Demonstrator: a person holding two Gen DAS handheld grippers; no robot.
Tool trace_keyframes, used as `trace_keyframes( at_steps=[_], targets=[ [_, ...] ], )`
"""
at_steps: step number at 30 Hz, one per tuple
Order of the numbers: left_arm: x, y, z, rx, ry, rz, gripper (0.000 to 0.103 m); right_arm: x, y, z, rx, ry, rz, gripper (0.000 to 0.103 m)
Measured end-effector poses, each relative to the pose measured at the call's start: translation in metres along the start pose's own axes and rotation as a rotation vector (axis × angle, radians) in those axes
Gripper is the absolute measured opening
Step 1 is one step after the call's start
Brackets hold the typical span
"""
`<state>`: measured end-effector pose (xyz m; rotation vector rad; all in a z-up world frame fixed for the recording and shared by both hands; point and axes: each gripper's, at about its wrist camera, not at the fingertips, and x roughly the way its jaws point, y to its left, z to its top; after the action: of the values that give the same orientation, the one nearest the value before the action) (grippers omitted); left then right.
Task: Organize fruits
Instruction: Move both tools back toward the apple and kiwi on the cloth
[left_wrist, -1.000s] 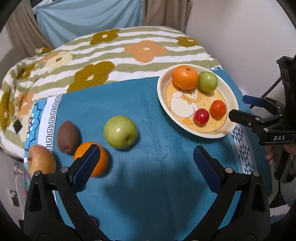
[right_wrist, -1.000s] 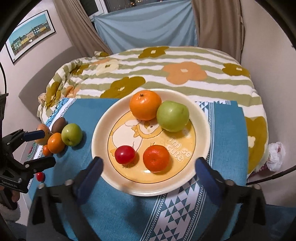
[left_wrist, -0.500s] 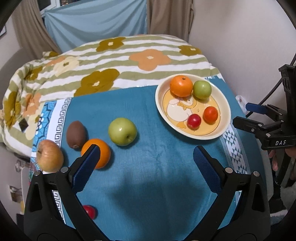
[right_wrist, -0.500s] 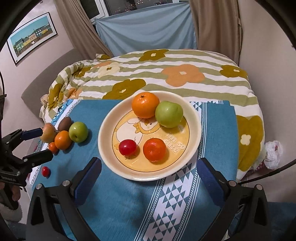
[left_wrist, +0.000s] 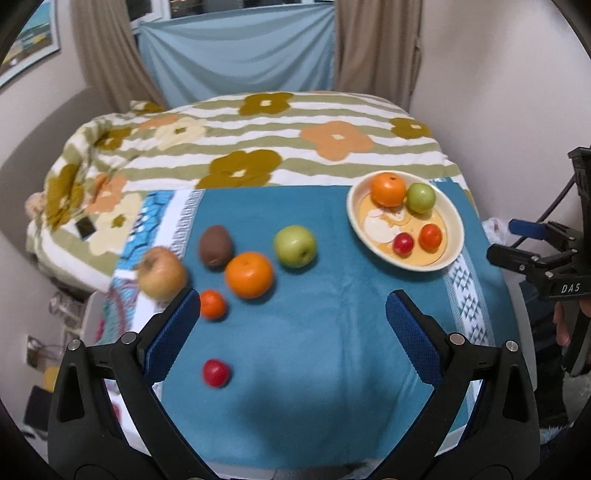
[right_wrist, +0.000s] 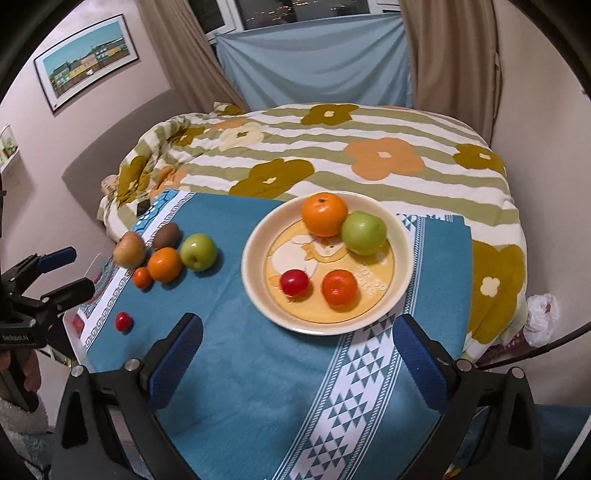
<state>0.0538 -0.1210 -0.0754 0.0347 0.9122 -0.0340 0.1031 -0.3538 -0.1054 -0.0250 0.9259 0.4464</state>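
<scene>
- Both grippers had pulled back and up from the table, so more of the room showed than a second before.
- From the left gripper (left_wrist: 291, 325), more fruit came into view: a small orange fruit (left_wrist: 212, 304) and a small red fruit (left_wrist: 216, 373) on the blue cloth (left_wrist: 325, 350).
- None of the fruit looked moved. The plate (right_wrist: 258, 295) held the same four as before: a big orange (right_wrist: 325, 214), a green apple (right_wrist: 364, 232), a little red one (right_wrist: 294, 282) and a little orange-red one (right_wrist: 339, 288).
- Six fruits lay loose on the cloth, well apart from the plate: a pale apple (left_wrist: 161, 273), a brown kiwi (left_wrist: 215, 246), an orange (left_wrist: 249, 275), a green apple (left_wrist: 294, 246), and the two small ones.
- The left gripper was wide open and held nothing.
- The right gripper (right_wrist: 299, 354) was wide open too, with nothing in it, near the plate's front rim.
- The left view was a bit blurry, so the small red fruit may be a tomato or a plum.
- The job looked partly done; the loose fruits probably needed moving to the plate.
</scene>
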Motion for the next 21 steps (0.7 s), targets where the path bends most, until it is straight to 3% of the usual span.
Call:
trace_keyframes(
  at_steps=[11, 21],
  targets=[
    [-0.034, 0.07, -0.032, -0.075, -0.015, 0.038, 0.103, -0.005, 0.055, 0.0, -0.003, -0.025, 0.03, 0.103],
    [-0.019, 0.137, -0.022, -0.015, 0.004, -0.031, 0.103, 0.024, 0.123, 0.005, 0.092, 0.003, 0.03, 0.103]
  ],
)
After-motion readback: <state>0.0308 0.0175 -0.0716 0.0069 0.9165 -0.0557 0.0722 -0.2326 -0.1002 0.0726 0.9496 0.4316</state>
